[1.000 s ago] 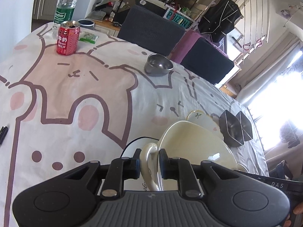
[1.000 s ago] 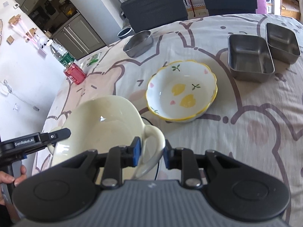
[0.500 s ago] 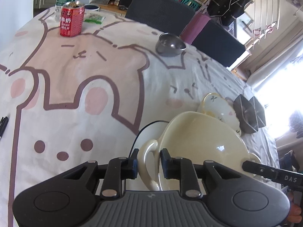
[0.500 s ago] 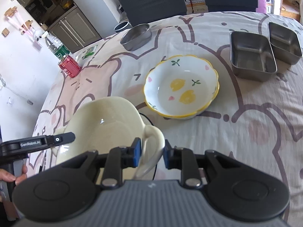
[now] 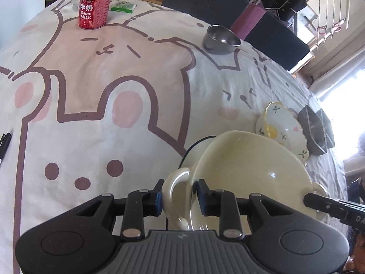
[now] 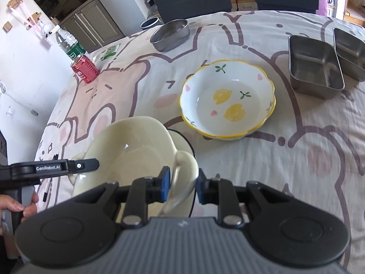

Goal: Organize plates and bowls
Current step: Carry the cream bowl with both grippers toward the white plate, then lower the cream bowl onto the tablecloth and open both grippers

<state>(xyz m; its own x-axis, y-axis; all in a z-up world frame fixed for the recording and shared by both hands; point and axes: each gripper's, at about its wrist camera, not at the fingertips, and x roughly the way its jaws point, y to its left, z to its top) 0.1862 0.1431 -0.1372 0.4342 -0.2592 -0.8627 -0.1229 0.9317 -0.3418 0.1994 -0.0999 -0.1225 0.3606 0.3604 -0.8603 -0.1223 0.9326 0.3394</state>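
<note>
Cream two-handled bowl [image 5: 246, 171] sits between my claws: left claw [image 5: 180, 197], jaws just widening, straddles one handle loosely; right claw [image 6: 182, 185] brackets the other, grip unclear. Flowered bowl [image 6: 228, 100] at one o'clock; counter [image 6: 296, 159] bare rightward.

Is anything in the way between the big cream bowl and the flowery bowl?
Nothing visible stands between them. The cream bowl sits over a thin black-rimmed plate, and only bare tablecloth separates that from the flowery bowl. The metal trays lie off to the side.
</note>
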